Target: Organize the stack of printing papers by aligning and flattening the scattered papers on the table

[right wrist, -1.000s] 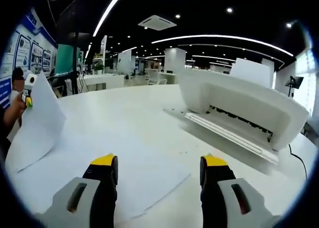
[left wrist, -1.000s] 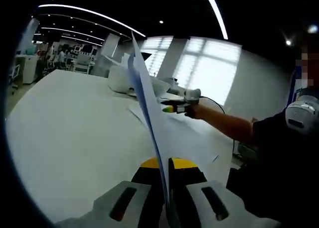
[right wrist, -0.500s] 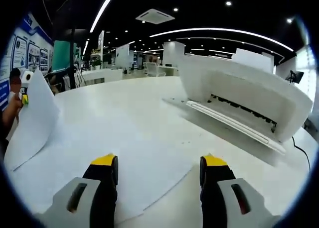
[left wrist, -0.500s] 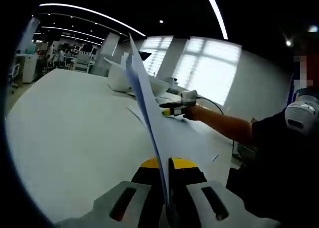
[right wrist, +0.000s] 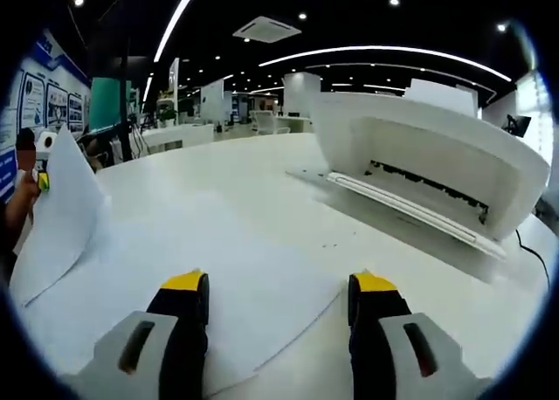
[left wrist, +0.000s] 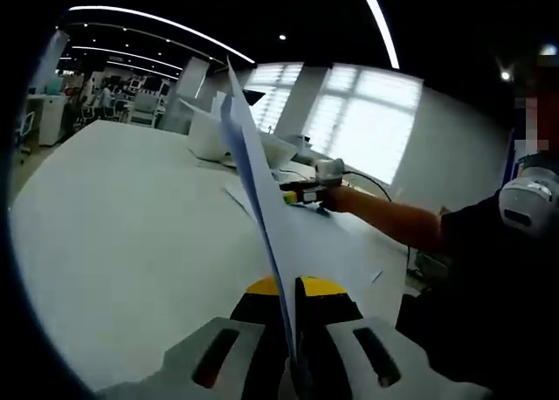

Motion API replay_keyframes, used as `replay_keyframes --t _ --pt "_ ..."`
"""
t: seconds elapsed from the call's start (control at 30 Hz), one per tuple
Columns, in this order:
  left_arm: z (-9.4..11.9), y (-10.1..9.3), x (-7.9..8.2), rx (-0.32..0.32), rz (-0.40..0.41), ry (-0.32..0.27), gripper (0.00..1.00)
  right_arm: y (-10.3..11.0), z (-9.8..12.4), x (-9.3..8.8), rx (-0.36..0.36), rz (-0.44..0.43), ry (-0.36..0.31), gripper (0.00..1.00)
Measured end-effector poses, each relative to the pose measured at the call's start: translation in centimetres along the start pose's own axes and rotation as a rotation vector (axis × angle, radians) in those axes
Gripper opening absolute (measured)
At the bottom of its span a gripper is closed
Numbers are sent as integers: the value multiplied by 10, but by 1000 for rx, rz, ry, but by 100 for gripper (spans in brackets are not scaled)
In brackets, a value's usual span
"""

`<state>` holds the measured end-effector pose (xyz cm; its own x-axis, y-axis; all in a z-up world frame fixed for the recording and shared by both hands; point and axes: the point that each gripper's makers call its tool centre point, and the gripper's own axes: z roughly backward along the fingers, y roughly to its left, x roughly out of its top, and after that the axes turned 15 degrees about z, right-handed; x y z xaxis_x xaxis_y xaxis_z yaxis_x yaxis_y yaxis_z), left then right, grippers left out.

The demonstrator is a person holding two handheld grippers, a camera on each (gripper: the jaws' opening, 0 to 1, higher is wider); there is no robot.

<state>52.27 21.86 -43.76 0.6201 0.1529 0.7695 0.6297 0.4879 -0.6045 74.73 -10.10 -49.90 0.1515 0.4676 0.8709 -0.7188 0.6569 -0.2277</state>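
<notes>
Left tool [left wrist: 289, 300]: jaws together, clamped on the near edge of a lifted sheet [left wrist: 253, 168]. The sheet stands edge-on and runs away from the tool, rising toward the far side; in the right gripper view it shows at far left as a raised, curved sheet [right wrist: 59, 210] with its lower edge on or close to the bench.

Right tool [right wrist: 279, 300]: jaws apart, holding nothing, poised low over the flat papers [right wrist: 227, 282].

Flat papers: loose, overlapping sheets lying on the white bench [left wrist: 113, 217], directly ahead of and beneath the right tool, their near corner between its jaws.

Printer [right wrist: 428, 177]: white, on the bench to the far right of the papers, well apart from both tools.

Governing relation: the lifted sheet lies to the left of the flat papers, with the left tool the only one on it; the right tool is the nearer to the flat papers. Judged next need: bring the lifted sheet rightward and down onto them, edges matched.
</notes>
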Motion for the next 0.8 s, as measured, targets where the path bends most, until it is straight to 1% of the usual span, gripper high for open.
replay_keyframes --t 0.17,0.23,0.3,0.43,0.57,0.67,0.8 --pt "-1 -1 0 -1 -1 2 7 -1 0 0 -9 -4 -6 58" --pt "-1 -2 1 -2 -2 2 7 -1 0 1 -15 -6 -8 54" --pt "-1 -2 1 -3 -3 3 7 0 1 1 -13 -8 -12 48" --pt "-1 -3 1 -3 -1 3 7 1 1 1 -11 -11 -17 43" --pt "-1 -3 2 -5 -4 4 7 2 2 1 -2 -20 -18 30" --pt "-1 -3 3 -7 -5 3 7 0 5 1 5 -54 -26 23" --pt "-1 -2 1 -6 -1 3 7 3 6 2 23 -80 -30 16"
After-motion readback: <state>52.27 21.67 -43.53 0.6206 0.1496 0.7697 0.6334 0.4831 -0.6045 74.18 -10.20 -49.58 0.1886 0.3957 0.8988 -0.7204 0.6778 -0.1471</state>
